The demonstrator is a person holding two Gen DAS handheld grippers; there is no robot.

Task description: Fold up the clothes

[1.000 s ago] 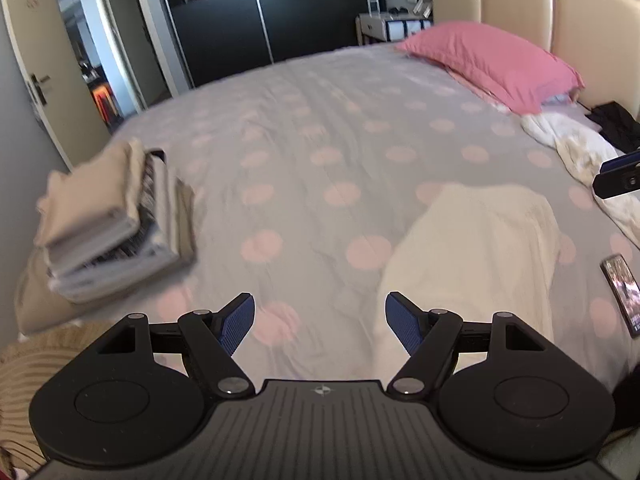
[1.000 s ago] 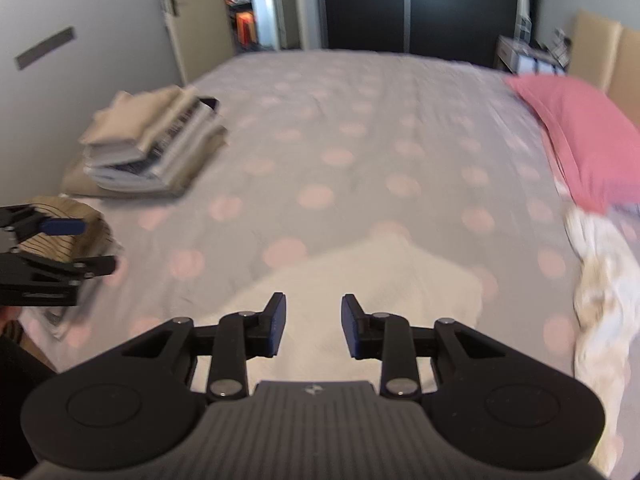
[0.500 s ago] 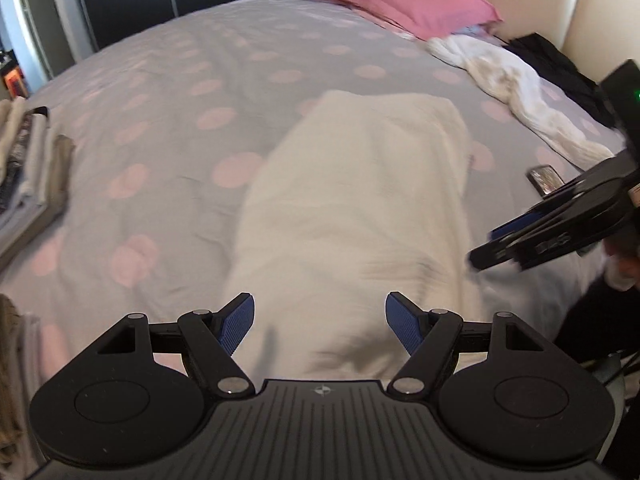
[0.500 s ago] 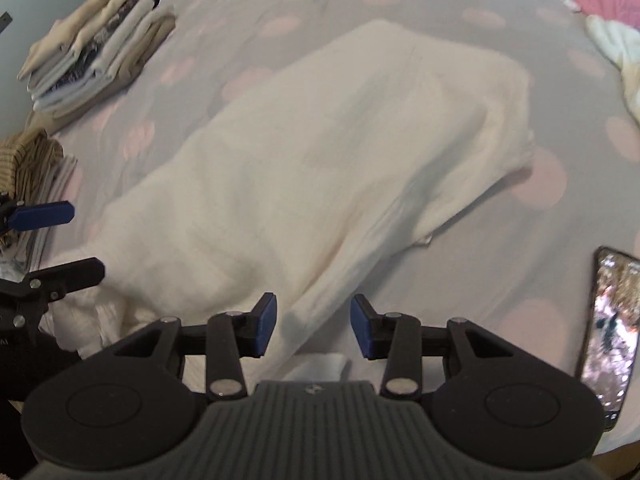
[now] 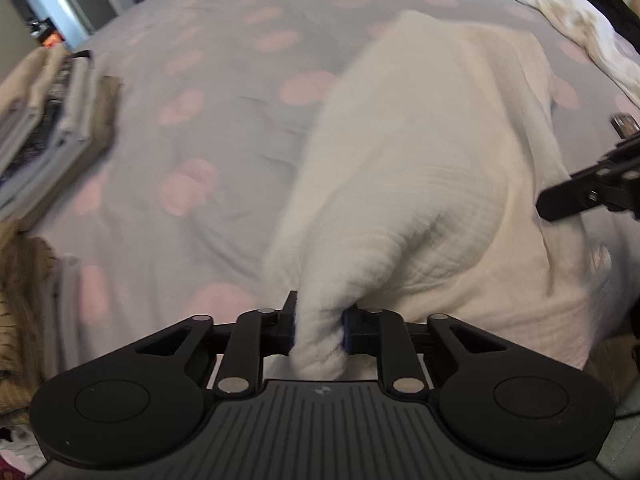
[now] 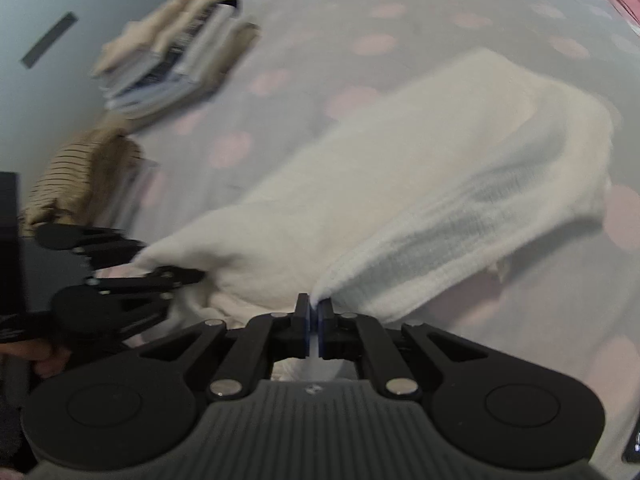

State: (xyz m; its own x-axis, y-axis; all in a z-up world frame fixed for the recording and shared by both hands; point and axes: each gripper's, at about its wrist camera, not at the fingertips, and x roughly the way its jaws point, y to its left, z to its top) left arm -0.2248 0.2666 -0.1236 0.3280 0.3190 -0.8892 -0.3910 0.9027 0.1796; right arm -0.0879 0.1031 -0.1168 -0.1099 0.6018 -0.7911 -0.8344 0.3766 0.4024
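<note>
While a stack of folded clothes sits at the far left of the grey, pink-dotted bedspread, my left gripper is closing its jaws on a bunched corner of the white garment spread over the bed's near edge. My right gripper has its jaws pressed together on what looks, through the blur, like a thin edge of the same cloth.

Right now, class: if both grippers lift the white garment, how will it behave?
The white garment probably sags between grips: it bunches in the closing left gripper. Likely light, its thin edge pinched by the right gripper.
</note>
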